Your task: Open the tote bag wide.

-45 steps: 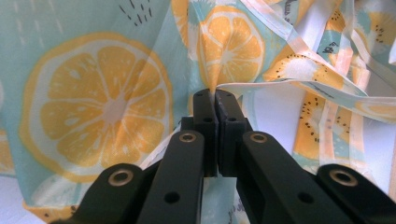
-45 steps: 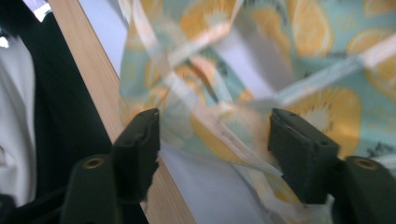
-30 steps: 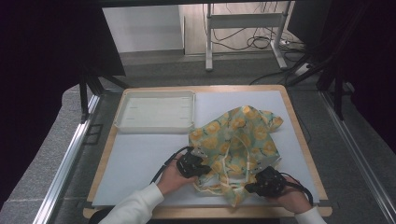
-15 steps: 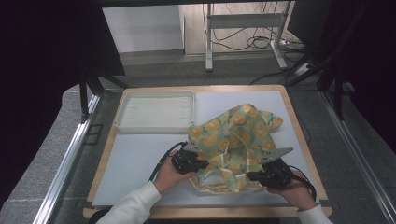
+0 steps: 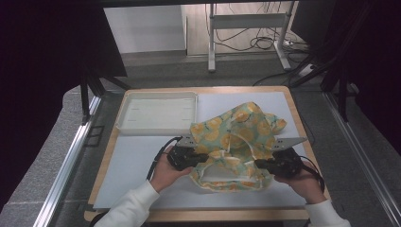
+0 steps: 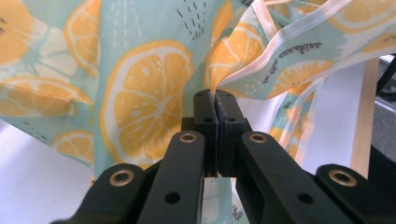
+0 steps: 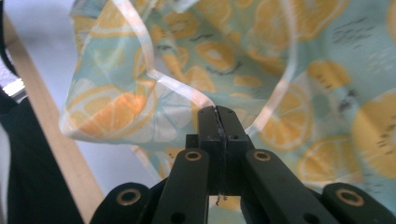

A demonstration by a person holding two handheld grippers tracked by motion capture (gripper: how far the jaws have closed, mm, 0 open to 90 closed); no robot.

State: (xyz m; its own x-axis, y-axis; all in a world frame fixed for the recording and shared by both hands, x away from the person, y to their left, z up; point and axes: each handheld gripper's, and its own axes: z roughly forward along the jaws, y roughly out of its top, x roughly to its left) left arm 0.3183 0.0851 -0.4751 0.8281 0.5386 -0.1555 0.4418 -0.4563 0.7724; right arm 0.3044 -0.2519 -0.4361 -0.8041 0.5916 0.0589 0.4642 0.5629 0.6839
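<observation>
I have the left gripper [image 6: 215, 100] and right gripper [image 7: 218, 116] each pinching the pale hem of the lemon-print cloth [image 5: 236, 137], which sags between them, so a thin bite could slip if I pull apart.

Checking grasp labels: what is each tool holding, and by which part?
Both hold the lemon-print cloth. The left tool is shut on its pale-trimmed edge; the right tool is shut on the trimmed edge at the other side, near the table's front.
</observation>
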